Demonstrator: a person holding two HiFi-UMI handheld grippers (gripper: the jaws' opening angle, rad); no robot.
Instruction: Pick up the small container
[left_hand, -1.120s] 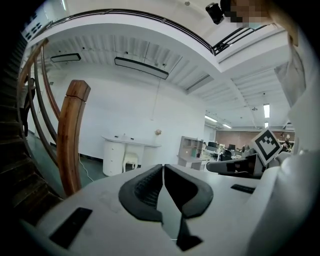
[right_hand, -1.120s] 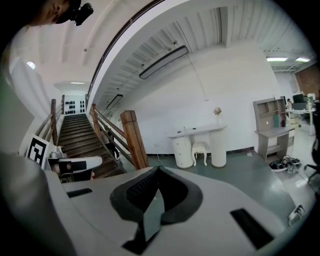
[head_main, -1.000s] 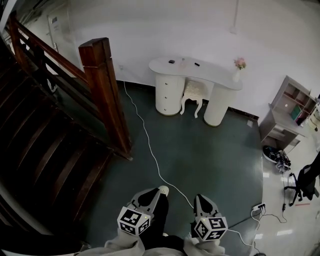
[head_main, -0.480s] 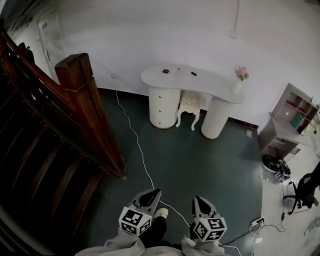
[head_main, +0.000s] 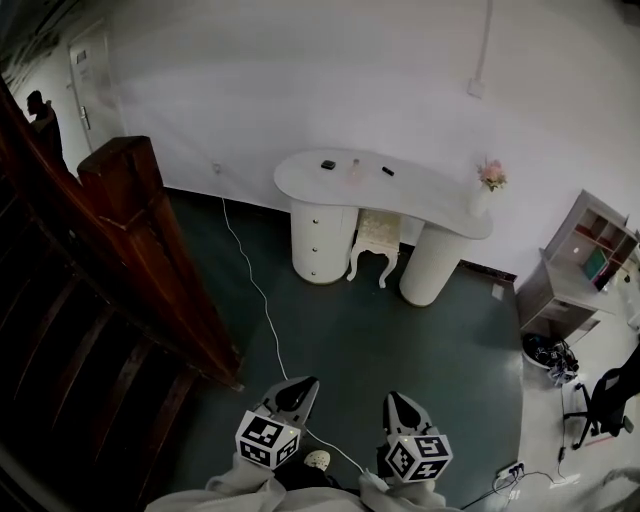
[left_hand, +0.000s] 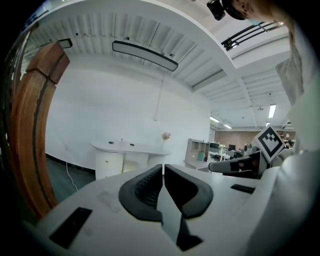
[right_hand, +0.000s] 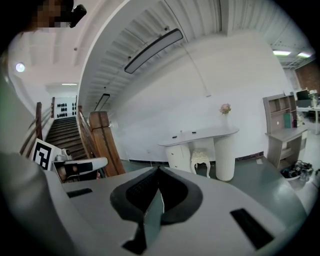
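Observation:
A white curved desk (head_main: 440, 205) stands against the far wall, several steps away. On its top are two small dark items (head_main: 327, 164) and a small pale upright container (head_main: 354, 170), too small to make out. The desk also shows in the left gripper view (left_hand: 125, 148) and the right gripper view (right_hand: 200, 136). My left gripper (head_main: 305, 383) and right gripper (head_main: 393, 398) are held side by side low in the head view, over the floor. Both are shut with nothing between the jaws (left_hand: 163, 167) (right_hand: 159, 169).
A wooden newel post (head_main: 130, 190) and dark stairs fill the left. A white cable (head_main: 262, 300) runs over the green floor. A white stool (head_main: 375, 235) sits under the desk, a flower vase (head_main: 490, 180) on its right end. A shelf unit (head_main: 580, 260) and office chair (head_main: 600, 400) stand right.
The view has moved forward and left: the newel post has slid left, the desk sits lower in the frame. Both grippers stay shut in the same place.

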